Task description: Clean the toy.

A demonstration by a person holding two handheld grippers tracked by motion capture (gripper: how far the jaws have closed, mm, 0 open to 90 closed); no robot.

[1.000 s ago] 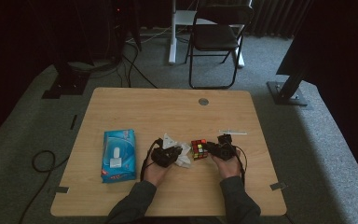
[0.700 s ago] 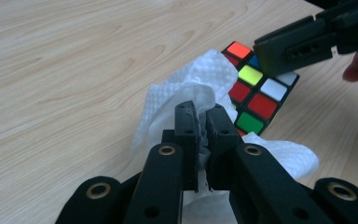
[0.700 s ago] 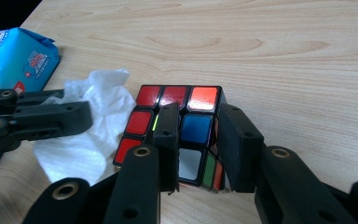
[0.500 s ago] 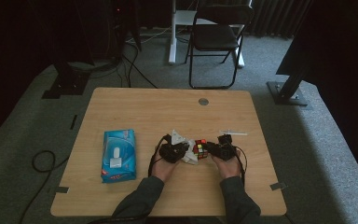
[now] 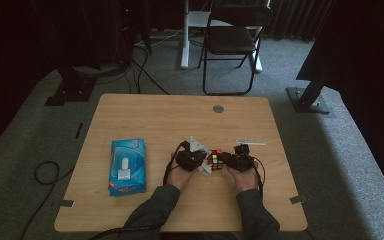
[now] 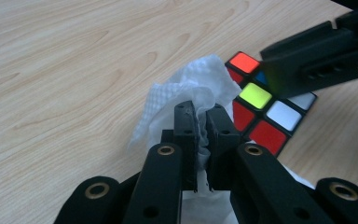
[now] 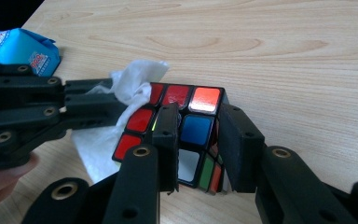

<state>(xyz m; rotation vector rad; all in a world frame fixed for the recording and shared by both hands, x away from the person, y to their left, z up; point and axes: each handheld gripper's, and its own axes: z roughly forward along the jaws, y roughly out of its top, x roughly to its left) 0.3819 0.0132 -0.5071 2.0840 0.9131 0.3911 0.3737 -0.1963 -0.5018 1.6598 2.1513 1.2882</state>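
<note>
A colourful puzzle cube (image 5: 215, 160) rests on the wooden table (image 5: 180, 120), near the front middle. My right gripper (image 5: 230, 161) is shut on it; in the right gripper view its jaws (image 7: 199, 112) clamp the cube (image 7: 200, 100) from both sides. My left gripper (image 5: 200, 162) is shut on a crumpled white wipe (image 5: 204, 169). In the left gripper view the wipe (image 6: 186, 84) bulges out past the closed jaw tips (image 6: 203, 109) and lies against the cube's (image 6: 265, 112) left side. Part of the cube is hidden by the right gripper's jaw.
A blue pack of wipes (image 5: 126, 166) lies flat on the left of the table. A thin white stick (image 5: 250, 142) lies just behind the right gripper. A round grommet (image 5: 218, 108) sits near the far edge. A folding chair (image 5: 232, 40) stands beyond the table.
My left gripper has moved right with the wipe, from a gap beside the cube to right up against it. The right gripper and cube have stayed put.
</note>
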